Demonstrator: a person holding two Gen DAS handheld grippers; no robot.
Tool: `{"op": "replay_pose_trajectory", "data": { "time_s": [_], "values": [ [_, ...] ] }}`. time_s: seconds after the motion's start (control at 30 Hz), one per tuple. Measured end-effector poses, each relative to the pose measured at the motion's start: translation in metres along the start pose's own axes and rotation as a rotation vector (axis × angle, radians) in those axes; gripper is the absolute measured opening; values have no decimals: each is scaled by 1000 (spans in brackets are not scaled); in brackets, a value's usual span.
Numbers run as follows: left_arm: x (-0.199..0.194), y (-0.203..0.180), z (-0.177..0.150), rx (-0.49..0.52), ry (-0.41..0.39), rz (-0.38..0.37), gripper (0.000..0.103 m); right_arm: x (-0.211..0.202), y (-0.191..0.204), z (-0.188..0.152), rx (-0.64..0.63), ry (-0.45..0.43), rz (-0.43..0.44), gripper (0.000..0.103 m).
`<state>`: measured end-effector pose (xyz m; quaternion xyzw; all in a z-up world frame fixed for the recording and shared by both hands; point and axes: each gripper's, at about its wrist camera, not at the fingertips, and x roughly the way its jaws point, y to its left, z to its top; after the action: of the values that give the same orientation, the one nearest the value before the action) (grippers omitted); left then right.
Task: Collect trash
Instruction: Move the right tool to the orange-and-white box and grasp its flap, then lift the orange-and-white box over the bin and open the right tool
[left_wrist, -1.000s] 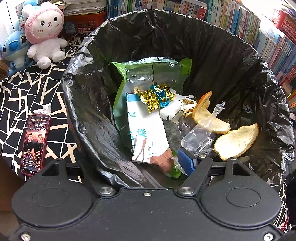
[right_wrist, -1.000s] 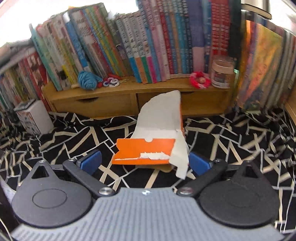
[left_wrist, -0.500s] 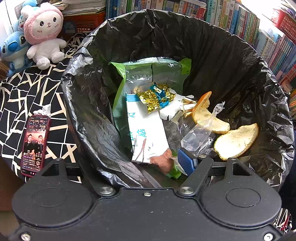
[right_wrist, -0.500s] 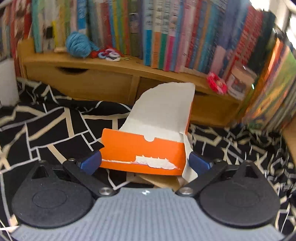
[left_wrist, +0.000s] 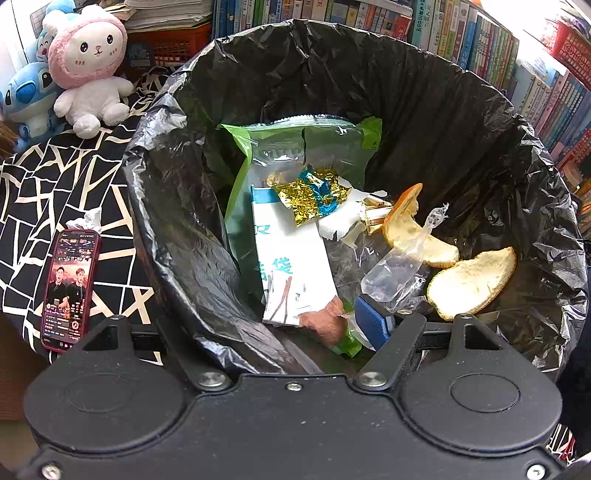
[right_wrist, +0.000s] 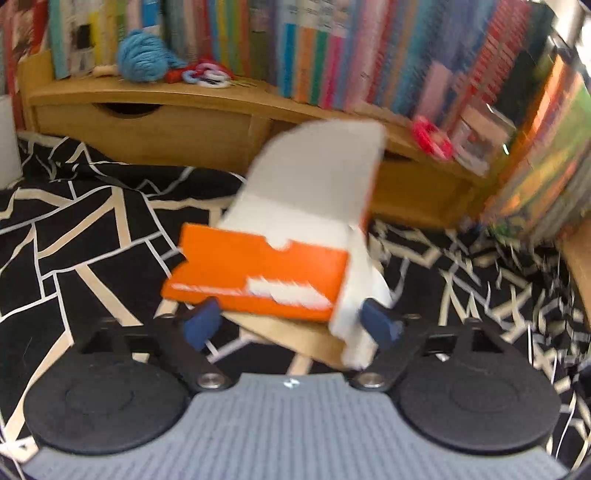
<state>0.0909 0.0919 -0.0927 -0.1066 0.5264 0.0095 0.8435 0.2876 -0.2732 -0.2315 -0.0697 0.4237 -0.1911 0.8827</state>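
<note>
meanwhile, at a cluttered counter (right_wrist: 74, 236) draped in a black cloth with white cracked lines, the right tongs (right_wrist: 291, 323) have their two blue pads set narrow on either side of a torn orange-and-white carton (right_wrist: 266, 273); the right pad touches the carton's white flap, the left pad sits at the lower edge of its orange face, and motion blur leaves it unclear whether the grip is firm. the carton tilts up off the cloth, its pale inner flap rising toward a wooden shelf unit (right_wrist: 155, 122) with two drawers, where a ball of blue yarn (right_wrist: 142, 55) and a cluster of coloured rings (right_wrist: 207, 74) lie in front of a row of books (right_wrist: 332, 48).

seen from the left wrist, the left tongs (left_wrist: 280, 325) straddle the near rim of a bin lined with a black trash bag (left_wrist: 443, 110), the right blue pad inside the bin and the left finger hidden behind the liner, so their closure cannot be told. inside the bag lie a green plastic pouch (left_wrist: 332, 144), a white paper packet with blue print (left_wrist: 288, 258), a crumpled gold-and-blue foil wrapper (left_wrist: 314, 192), a clear plastic wrapper (left_wrist: 399, 269) and two pieces of citrus peel (left_wrist: 472, 284). left of the bin, a phone in a red case (left_wrist: 70, 288) lies screen-up on the cloth, with a crumpled tissue (left_wrist: 88, 219) just above it. a pink-hooded plush toy (left_wrist: 88, 70) and a blue plush toy (left_wrist: 29, 92) sit at the far left.
</note>
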Motion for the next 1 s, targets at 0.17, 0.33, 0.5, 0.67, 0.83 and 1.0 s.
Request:
{"op": "replay_pose_trajectory", "data": {
  "time_s": [0.17,0.33,0.5,0.67,0.83,1.0],
  "values": [
    [-1,0,0,-4,-4,-2,74,-8,-33,-11,130,61,35,27],
    [-1,1,0,-6,-9,-4,74,-25,-56,-25,213,-58,53,56],
    [-1,1,0,-6,-9,-3,74,-18,-55,-14,201,-126,40,81],
    [-1,1,0,-7,-9,-4,74,12,-50,3,199,11,23,28],
    [-1,1,1,-11,-8,-4,74,-8,-56,3,215,1,60,10],
    [-1,2,0,-13,-12,-6,74,-41,-64,-10,232,1,137,9]
  ]
}}
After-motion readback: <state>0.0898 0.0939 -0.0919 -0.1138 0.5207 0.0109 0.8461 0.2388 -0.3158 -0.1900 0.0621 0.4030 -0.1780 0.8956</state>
